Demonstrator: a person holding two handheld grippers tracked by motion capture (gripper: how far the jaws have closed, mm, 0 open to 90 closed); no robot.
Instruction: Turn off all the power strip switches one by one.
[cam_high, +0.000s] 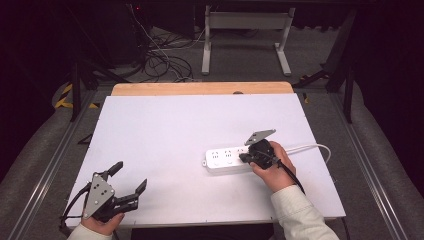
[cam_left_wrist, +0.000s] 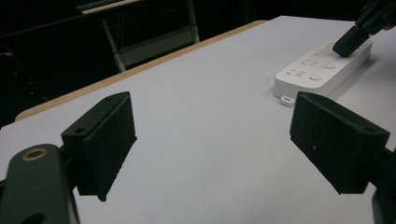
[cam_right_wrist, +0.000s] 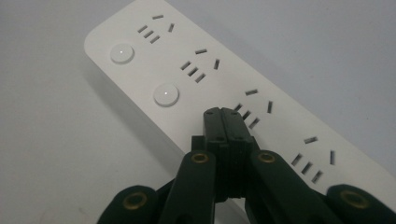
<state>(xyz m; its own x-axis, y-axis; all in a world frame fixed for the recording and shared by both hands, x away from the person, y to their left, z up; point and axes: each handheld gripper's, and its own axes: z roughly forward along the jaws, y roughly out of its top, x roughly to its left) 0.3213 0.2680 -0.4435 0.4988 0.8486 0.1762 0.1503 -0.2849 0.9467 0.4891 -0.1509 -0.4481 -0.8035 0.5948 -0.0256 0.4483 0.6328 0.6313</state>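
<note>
Closed jaws of the right gripper (cam_right_wrist: 223, 112), holding nothing, are set on the power strip (cam_right_wrist: 205, 84) directly beneath, where its third button should be pressed straight down, gently, without sliding.

White rectangular plastic power strip (cam_right_wrist: 205, 79): smooth, satin.
Black plastic right gripper (cam_right_wrist: 226, 113): matt, with brass-coloured rivets.
White table top (cam_high: 165, 135): matt; far edge (cam_high: 200, 88) looks wooden.
</note>
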